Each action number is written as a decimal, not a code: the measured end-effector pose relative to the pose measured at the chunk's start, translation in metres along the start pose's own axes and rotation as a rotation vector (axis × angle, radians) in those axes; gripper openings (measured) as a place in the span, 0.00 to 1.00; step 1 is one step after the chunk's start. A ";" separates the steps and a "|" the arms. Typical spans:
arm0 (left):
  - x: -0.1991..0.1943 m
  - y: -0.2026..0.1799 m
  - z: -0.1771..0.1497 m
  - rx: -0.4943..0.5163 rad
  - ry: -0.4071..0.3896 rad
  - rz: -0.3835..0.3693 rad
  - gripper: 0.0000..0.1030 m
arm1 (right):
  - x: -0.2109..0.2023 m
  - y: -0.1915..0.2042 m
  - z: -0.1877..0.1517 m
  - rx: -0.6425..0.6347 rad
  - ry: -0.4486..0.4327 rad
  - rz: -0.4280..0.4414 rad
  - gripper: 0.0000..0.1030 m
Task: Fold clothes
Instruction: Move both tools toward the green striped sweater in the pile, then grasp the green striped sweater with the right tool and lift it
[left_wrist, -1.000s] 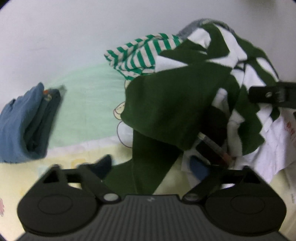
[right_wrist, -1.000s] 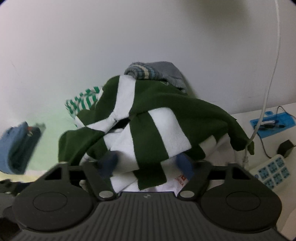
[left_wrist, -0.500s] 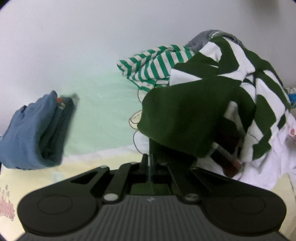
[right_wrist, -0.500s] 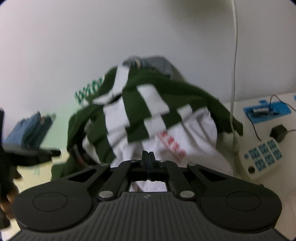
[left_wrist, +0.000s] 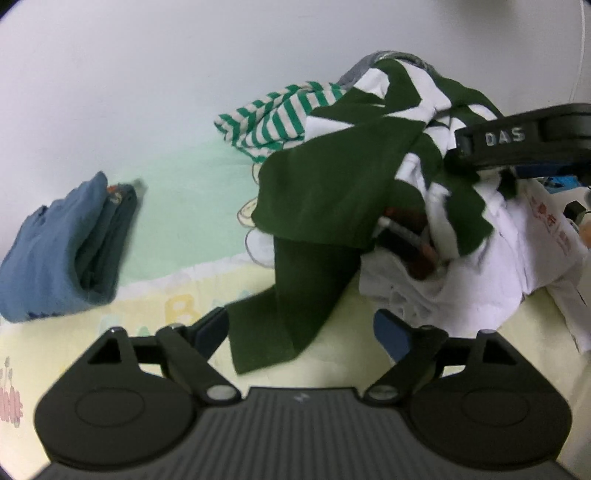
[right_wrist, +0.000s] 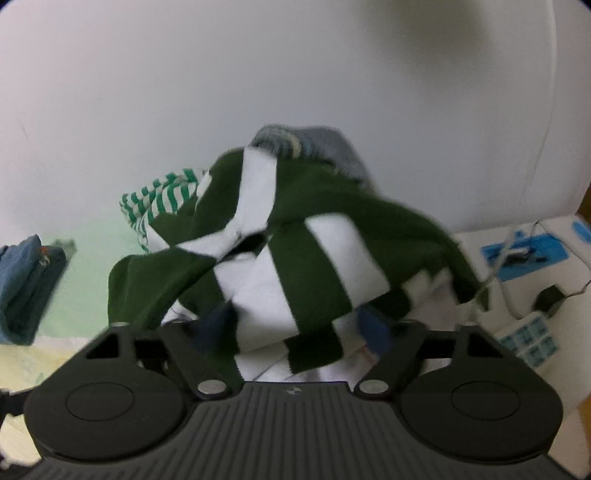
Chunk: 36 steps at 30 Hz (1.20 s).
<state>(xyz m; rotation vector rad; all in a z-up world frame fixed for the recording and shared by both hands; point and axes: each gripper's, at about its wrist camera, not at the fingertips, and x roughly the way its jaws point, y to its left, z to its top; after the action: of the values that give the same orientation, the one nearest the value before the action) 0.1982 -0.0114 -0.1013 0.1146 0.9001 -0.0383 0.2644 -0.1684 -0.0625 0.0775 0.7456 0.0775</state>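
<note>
Both the left gripper (left_wrist: 301, 328) and right gripper (right_wrist: 299, 325) are gaping wide, gripping nothing, apparently straddling the dark green striped garment (left_wrist: 325, 192) (right_wrist: 295, 251).

Big clothes pile (left_wrist: 369, 192) blocks right side. Folded blue clothes (left_wrist: 62, 251) sit far left. Open mat (left_wrist: 184, 206) between them, room to pass.

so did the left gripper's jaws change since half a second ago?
Yes. The left gripper was pinched shut then; now its fingers stand wide apart, either side of the dark green sleeve lying on the yellow mat.
</note>
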 end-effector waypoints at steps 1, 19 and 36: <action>-0.001 0.002 -0.002 -0.005 0.000 0.001 0.84 | -0.002 -0.003 -0.001 0.020 -0.015 0.011 0.47; 0.050 -0.013 0.045 -0.058 0.045 -0.005 0.63 | -0.062 -0.042 -0.034 -0.001 -0.021 0.081 0.02; 0.062 0.004 0.038 -0.057 0.078 0.036 0.00 | 0.056 0.022 0.041 0.139 -0.042 0.158 0.56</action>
<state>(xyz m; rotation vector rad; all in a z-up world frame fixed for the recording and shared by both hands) 0.2667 -0.0109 -0.1258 0.0798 0.9761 0.0250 0.3327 -0.1431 -0.0677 0.2698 0.7017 0.1746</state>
